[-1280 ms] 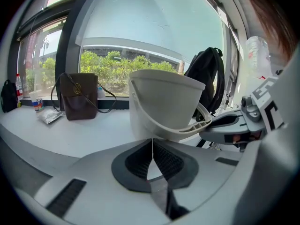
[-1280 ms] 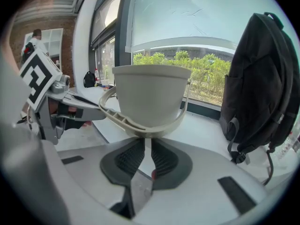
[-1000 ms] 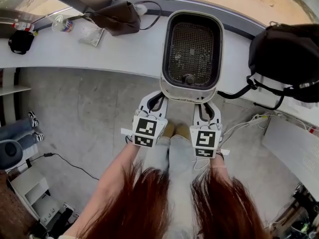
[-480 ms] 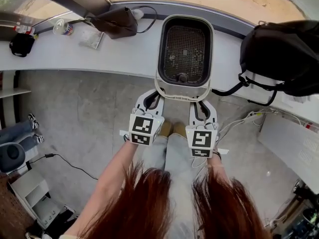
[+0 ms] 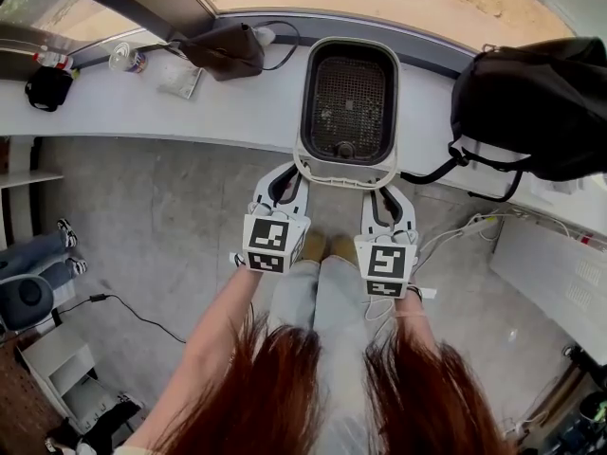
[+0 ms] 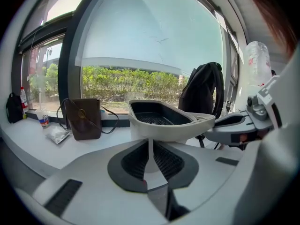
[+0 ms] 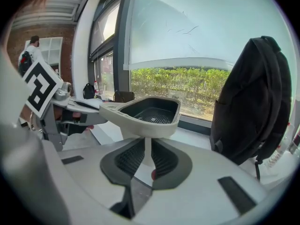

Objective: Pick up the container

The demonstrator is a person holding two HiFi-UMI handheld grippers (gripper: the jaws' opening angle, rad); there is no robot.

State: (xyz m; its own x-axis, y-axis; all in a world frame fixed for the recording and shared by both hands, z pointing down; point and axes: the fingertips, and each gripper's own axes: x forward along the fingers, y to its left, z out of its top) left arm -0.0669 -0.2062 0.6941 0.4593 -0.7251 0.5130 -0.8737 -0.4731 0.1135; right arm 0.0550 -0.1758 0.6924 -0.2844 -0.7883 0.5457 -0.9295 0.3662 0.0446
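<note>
The head camera looked steeply down from above the person, well above the worktop [image 5: 237, 112] and the container [image 5: 347, 102]. The left claw [image 5: 287, 176] carried its camera low behind the jaws, facing roughly level toward the window [image 6: 140, 41], very near the container's rim. The camera on the right claw [image 5: 384, 192] did likewise from the opposite side. All three views shared the container and the black backpack [image 5: 531, 102]. Each claw view also caught the other claw at its edge.
</note>
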